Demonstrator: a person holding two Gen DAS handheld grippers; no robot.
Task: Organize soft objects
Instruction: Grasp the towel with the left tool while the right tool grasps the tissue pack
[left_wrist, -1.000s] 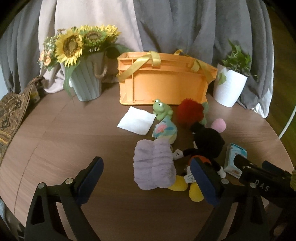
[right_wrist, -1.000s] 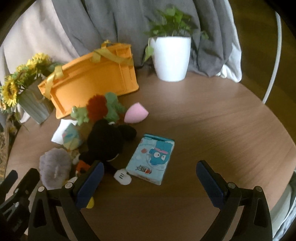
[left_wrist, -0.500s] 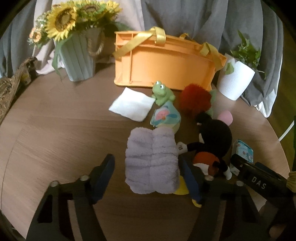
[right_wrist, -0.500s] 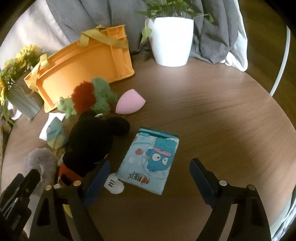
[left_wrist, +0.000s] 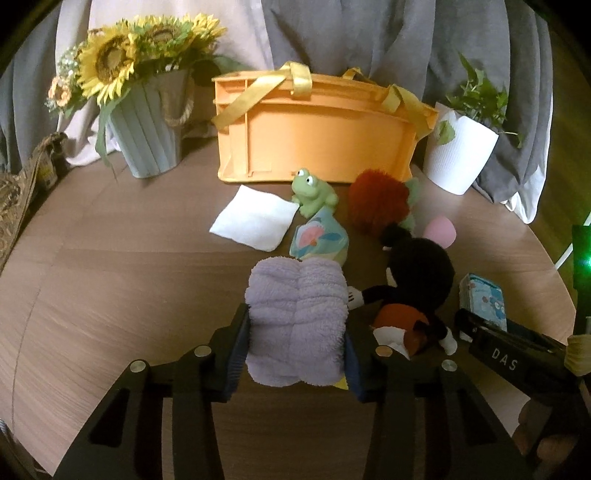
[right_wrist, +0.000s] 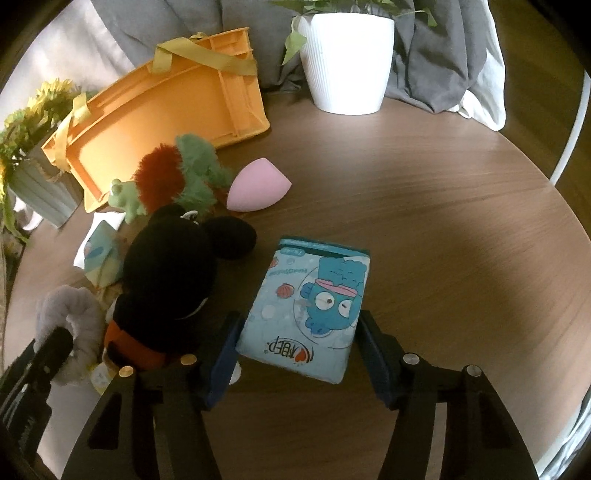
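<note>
On our left, the left gripper (left_wrist: 297, 354) has both pads pressed against the sides of the folded fluffy lilac towel (left_wrist: 297, 319), which lies on the round wooden table (left_wrist: 110, 266) just beside the black plush mouse doll (left_wrist: 417, 280). The orange plastic basket with yellow straps (left_wrist: 314, 144) stands behind. On our right, the right gripper (right_wrist: 297, 354) brackets the pale-blue cartoon tissue pack (right_wrist: 314, 306) lying on the table; we cannot tell whether its pads grip the pack.
</note>
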